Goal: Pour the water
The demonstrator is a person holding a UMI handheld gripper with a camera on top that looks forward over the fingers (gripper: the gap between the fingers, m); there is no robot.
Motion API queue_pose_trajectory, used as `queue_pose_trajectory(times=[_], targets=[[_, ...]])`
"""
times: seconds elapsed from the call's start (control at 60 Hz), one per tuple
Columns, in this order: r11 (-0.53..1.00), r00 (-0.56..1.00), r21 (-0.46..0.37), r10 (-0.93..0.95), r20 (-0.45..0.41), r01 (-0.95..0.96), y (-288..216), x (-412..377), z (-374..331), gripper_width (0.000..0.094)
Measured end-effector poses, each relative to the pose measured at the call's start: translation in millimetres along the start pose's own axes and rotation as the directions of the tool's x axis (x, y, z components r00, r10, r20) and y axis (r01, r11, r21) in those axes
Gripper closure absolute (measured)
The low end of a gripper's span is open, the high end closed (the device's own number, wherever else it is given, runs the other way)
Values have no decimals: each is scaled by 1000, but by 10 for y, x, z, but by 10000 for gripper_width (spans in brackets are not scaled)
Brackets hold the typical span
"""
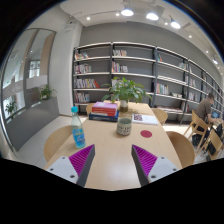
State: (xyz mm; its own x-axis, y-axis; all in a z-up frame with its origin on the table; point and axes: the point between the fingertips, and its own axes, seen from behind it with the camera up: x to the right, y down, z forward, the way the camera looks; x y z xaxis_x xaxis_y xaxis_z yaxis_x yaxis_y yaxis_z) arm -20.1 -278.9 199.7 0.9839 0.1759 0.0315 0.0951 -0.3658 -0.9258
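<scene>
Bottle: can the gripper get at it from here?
Probably yes. The bottle stands beyond the left finger, bare table between; gripper is open and empty.

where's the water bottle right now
In the gripper view the water bottle stands on the wooden table, ahead of the open jaws on the left, with the cup to its right.

gripper-mounted view, facing forward over table [110, 150], shelves [130, 75] far beyond

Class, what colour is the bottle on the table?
Blue, seen in the gripper view: bottle.
</scene>
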Motion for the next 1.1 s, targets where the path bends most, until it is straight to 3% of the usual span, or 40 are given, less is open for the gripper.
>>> queue_pose_trajectory(times=[0.267, 0.517, 0.783, 1.1], targets=[[1000, 1000, -24, -4, 8, 4, 116, -191, 90, 199], [999, 996, -39, 23, 88, -19, 397, -1153, 521, 194], [998, 996, -33, 55, 68, -53, 246, -1791, 1536, 188], [994, 994, -4, 110, -22, -110, 70, -1816, 2569, 190]])
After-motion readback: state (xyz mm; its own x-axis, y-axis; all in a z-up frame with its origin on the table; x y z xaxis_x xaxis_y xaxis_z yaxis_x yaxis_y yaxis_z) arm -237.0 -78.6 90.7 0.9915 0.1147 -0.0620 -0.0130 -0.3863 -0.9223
